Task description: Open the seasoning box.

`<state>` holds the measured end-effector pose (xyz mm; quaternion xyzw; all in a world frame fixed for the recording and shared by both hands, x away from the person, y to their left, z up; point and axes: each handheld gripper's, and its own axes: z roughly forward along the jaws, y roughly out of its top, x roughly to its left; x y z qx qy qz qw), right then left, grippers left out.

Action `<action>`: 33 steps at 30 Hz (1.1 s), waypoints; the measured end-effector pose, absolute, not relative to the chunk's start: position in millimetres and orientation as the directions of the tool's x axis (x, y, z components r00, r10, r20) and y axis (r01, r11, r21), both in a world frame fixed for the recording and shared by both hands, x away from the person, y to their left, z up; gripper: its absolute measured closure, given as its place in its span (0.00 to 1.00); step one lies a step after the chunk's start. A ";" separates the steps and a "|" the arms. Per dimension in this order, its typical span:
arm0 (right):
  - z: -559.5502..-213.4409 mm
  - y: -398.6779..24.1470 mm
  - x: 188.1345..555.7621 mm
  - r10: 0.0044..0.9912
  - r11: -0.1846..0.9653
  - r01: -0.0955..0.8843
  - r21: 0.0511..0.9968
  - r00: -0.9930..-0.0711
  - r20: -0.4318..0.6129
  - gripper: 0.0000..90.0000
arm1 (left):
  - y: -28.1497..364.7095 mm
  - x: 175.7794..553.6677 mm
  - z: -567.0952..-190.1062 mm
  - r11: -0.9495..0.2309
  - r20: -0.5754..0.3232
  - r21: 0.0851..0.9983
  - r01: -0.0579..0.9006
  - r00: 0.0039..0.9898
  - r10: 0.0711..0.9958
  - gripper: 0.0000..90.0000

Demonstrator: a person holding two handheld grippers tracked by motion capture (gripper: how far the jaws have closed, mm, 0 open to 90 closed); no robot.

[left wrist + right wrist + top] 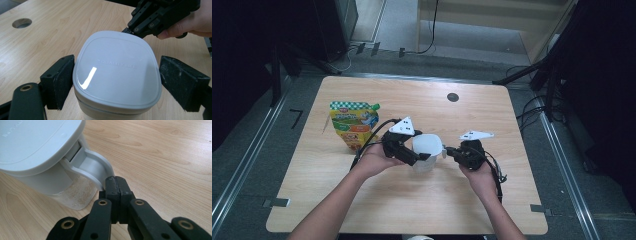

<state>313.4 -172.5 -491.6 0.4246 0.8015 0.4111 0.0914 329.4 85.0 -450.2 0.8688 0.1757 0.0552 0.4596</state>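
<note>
White jug (426,152) with a flat lid (116,68) standing upright near the middle of the wooden desk (412,210), a little toward the near edge. Left gripper (418,156) at the jug's left side in the high view; in the left gripper view, its two black pads (58,81) spread wide on either side of the lid, the left pad touching or almost touching the lid edge, the right pad a little apart from it, so open around the jug and not pressing, as far as can be judged from this angle. Right gripper (116,185) at the jug's right side, jaws pressed fully together with nothing visible between them, tips just beside the curved handle (96,168) and perhaps touching its outer edge. Same gripper seen far off in the left gripper view, at the back rim of the lid. Some pale grainy content visible through the clear lower wall of the jug in the right gripper view. Colourful pouch (353,125) with a green checked top standing upright on the desk to the left of the jug, behind the left hand (374,161), well apart from the jug. Small round hole (453,97) in the desk surface farther back. Right hand (482,172) closed around its gripper body.
</note>
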 end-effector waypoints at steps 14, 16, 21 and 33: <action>-491.9 -170.9 312.7 0.759 0.298 0.608 0.735 -0.618 0.203 1.00 | 84.4 327.5 -448.9 -0.519 -0.066 0.814 0.262 0.929 0.365 0.18; -491.9 -170.8 312.6 0.759 0.298 0.609 0.736 -0.618 0.204 1.00 | 84.3 327.7 -448.5 -0.521 -0.067 0.812 0.262 0.929 0.364 0.18; -491.7 -170.6 312.5 0.759 0.298 0.607 0.736 -0.619 0.204 1.00 | 84.3 328.0 -444.6 -0.512 -0.066 0.819 0.259 0.929 0.365 0.18; -491.8 -170.3 312.5 0.756 0.303 0.602 0.739 -0.624 0.198 1.00 | 81.5 329.7 -435.7 -0.502 -0.079 0.821 0.272 0.925 0.372 0.18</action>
